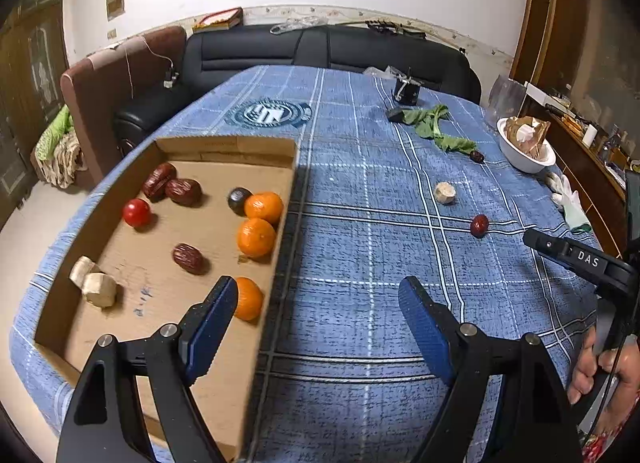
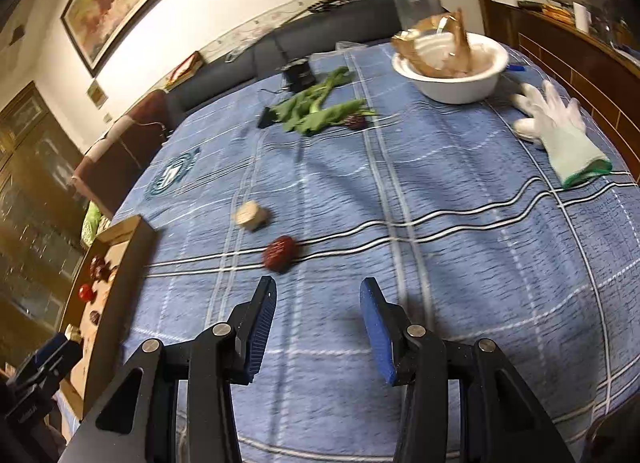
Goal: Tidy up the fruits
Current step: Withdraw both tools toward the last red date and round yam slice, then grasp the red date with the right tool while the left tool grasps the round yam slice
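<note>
Date lies on the counter at eleven o'clock, just ahead of the released, empty right gripper; shift left, straddle it, then clench gently. Left gripper gapes by the box.

A blue plaid tablecloth carries a cardboard tray, red date, greens, white bowl, glove, perhaps a pale root chunk.

1. 3 oranges in the cardboard box
2. 5 red dates: 3 in the box, 2 on the tablecloth
3. 1 cherry tomato
4. 1 dark round fruit
5. 3 pale chunks
6. 1 white bowl
7. 1 glove
</note>
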Demonstrator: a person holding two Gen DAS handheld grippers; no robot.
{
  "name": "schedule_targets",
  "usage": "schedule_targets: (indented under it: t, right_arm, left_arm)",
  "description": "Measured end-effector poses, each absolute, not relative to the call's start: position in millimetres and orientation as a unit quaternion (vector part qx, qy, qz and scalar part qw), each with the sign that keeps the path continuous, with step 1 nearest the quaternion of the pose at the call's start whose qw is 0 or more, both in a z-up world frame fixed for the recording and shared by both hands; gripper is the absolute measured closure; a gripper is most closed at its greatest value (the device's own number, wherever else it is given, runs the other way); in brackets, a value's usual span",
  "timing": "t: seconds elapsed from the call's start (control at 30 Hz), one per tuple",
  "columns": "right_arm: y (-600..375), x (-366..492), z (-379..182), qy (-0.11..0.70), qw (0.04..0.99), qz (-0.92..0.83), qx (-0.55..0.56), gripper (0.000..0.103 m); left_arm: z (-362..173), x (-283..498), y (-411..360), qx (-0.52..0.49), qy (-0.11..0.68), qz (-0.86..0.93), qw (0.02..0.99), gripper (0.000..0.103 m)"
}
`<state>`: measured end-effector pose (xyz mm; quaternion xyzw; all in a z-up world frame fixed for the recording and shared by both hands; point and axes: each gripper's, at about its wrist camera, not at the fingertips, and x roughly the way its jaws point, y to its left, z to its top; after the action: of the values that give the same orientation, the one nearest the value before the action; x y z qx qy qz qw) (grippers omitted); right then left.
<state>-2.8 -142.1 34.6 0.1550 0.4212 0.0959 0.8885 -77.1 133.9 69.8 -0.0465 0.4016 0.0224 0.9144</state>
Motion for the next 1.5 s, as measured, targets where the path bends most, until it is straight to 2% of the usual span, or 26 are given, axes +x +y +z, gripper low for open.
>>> schedule_targets:
  t: [0.57,0.67,0.7,1.0,1.23,1.3,1.37,1.5]
  right_arm:
    - [-82.1,55.3,12.5,0.446,0.882,0.123,0.094,0.055]
    - [-73.3,54.7,10.4,0.442,0.887,0.114,0.065,0.06]
    - [-71.8,54.0,10.0,0.441,0.889,0.109,0.053,0.071]
    - [-118.8,41.7,18.3,0.426,0.899,0.062,0.074,0.072]
    - [-141.2,36.8,23.9,0.411,0.905,0.055,0.089,0.072]
    - [-139.9,37.6,21.8,0.416,0.903,0.062,0.089,0.072]
    - [-137.6,39.9,19.4,0.42,0.901,0.068,0.089,0.072]
    - [-135.7,40.7,16.6,0.428,0.895,0.082,0.1,0.072]
  left_arm:
    - [58.7,-52.1,120.2,-0.042,0.418,0.006,0.907,0.021]
    - [59.9,-44.2,110.7,-0.038,0.418,-0.007,0.908,0.021]
    - [61.0,-40.8,106.9,-0.036,0.417,-0.013,0.908,0.021]
    - [58.9,16.4,78.8,-0.037,0.438,-0.058,0.896,0.021]
    - [41.4,69.4,32.9,0.01,0.433,-0.092,0.897,0.022]
    - [34.7,81.2,23.7,0.009,0.436,-0.105,0.894,0.024]
    - [29.5,90.6,18.1,0.012,0.436,-0.106,0.894,0.033]
    - [19.3,100.3,8.0,0.026,0.437,-0.12,0.891,0.041]
